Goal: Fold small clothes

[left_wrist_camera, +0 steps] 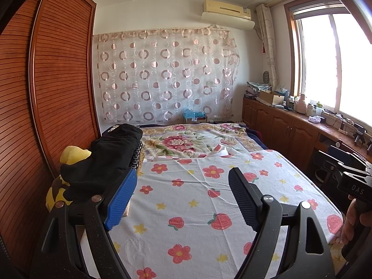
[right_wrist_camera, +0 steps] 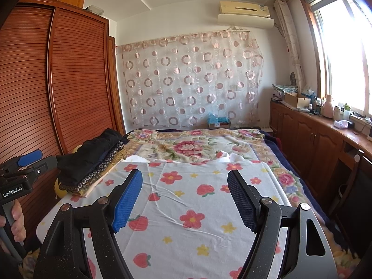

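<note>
Two grippers are observed above the bed, both with jaws spread wide and nothing held between them: the left gripper (left_wrist_camera: 182,194) and the right gripper (right_wrist_camera: 184,196). Beneath them a flower-and-strawberry printed sheet (right_wrist_camera: 190,209) is spread flat and is seen bare of garments. The small clothes are found in a stack (right_wrist_camera: 90,162) at the left edge of the bed, beside the wardrobe (right_wrist_camera: 76,74); a black garment (left_wrist_camera: 104,158) is laid on top, with patterned layers showing below it. The stack appears neatly layered, which would fit either clothes already folded and set aside or a supply awaiting folding; this cannot be settled from the views. A yellow soft toy (left_wrist_camera: 72,154) is partly covered by the stack. Risks are noted: the stack sits close to the bed edge and could be toppled by a careless approach of the left gripper; several layers could be pinched together if one garment is sought; the loose sheet could be caught and dragged.
</note>
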Tool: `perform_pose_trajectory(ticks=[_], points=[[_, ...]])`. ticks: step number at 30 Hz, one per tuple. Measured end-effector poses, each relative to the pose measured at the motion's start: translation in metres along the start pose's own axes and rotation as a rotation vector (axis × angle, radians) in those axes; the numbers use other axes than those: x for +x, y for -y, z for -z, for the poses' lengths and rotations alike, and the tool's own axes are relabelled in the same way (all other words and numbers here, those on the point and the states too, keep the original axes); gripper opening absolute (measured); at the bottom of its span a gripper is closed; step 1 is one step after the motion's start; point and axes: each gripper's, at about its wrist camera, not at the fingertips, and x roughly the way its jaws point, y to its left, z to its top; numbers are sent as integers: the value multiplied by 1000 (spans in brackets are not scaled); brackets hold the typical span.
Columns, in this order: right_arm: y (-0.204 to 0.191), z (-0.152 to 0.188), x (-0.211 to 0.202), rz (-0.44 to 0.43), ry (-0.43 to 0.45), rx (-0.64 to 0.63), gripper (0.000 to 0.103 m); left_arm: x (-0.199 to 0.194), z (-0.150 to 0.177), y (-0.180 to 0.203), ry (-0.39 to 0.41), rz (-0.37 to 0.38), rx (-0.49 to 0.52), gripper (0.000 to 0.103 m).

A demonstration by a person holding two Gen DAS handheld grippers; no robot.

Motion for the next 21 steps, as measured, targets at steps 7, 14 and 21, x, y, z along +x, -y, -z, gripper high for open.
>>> perform_pose_trajectory(ticks=[7, 14, 21], points=[[1, -1, 1, -3, 1, 0, 77, 0, 0, 0, 1, 1, -1, 82], [1, -2, 2, -4, 1, -2, 77, 0, 0, 0, 0, 1, 0, 82], [3, -2, 3, -7, 3, -2, 77, 0, 1, 0, 2, 1, 0, 82]])
